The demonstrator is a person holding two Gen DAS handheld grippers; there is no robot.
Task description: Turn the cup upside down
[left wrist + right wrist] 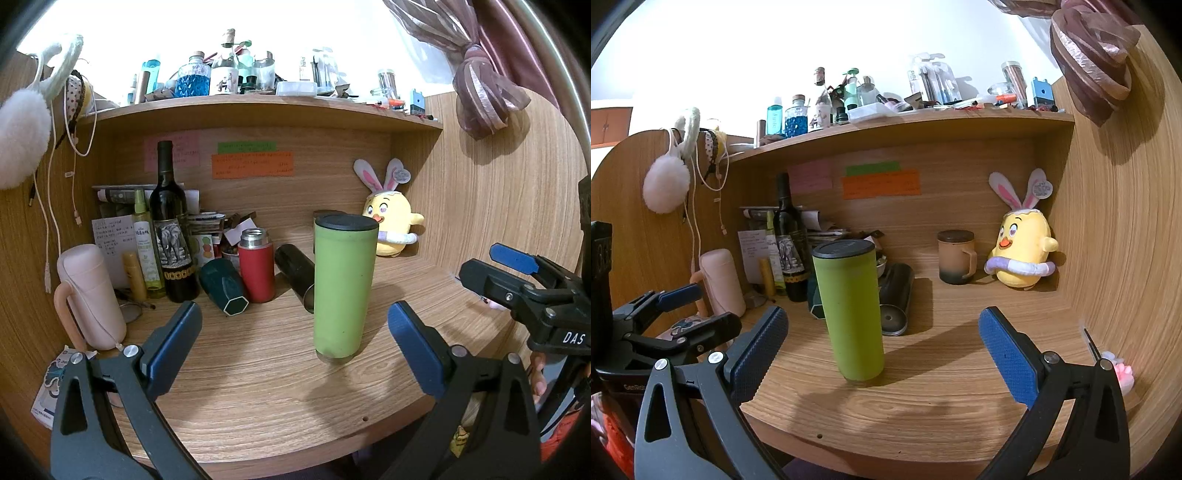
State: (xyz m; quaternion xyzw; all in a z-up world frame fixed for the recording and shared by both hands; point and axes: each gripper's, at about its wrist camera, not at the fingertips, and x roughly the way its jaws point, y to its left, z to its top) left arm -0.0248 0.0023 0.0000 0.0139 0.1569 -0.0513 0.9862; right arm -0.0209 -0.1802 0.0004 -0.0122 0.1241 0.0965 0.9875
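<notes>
Wood-grain desk [258, 398] and a cluttered alcove behind it fill both views, with a crowded shelf [258, 110] overhead. Straight ahead of the left gripper [293, 332], just beyond its blue pads and a little toward its right finger, stands the green tumbler [345, 284], upright on the desk with a dark cap or base on top; I cannot tell which end that is. From the right gripper [882, 334] the same green tumbler [851, 314] sits ahead and toward its left finger, again beyond the pads and touched by neither. Both grippers are spread wide and hold nothing. Behind the tumbler lie a black cylinder [295, 275] on its side, a dark teal cup [225, 286] tipped over, a red flask [256, 266] and a wine bottle [171, 225]; farther back, toward the right gripper's right side, are a lidded mug [956, 256] and a yellow chick plush [1023, 254]. The tumbler looks rigid, probably metal or hard plastic, with a smooth matte wall that could slip under a loose pinch; its weight depends on contents I cannot see. It is tall and narrow, so it would tip readily if nudged high. I would take it across the middle of the body, pads square to the wall, so it turns about its centre, keeping clear of the black cylinder close behind.
</notes>
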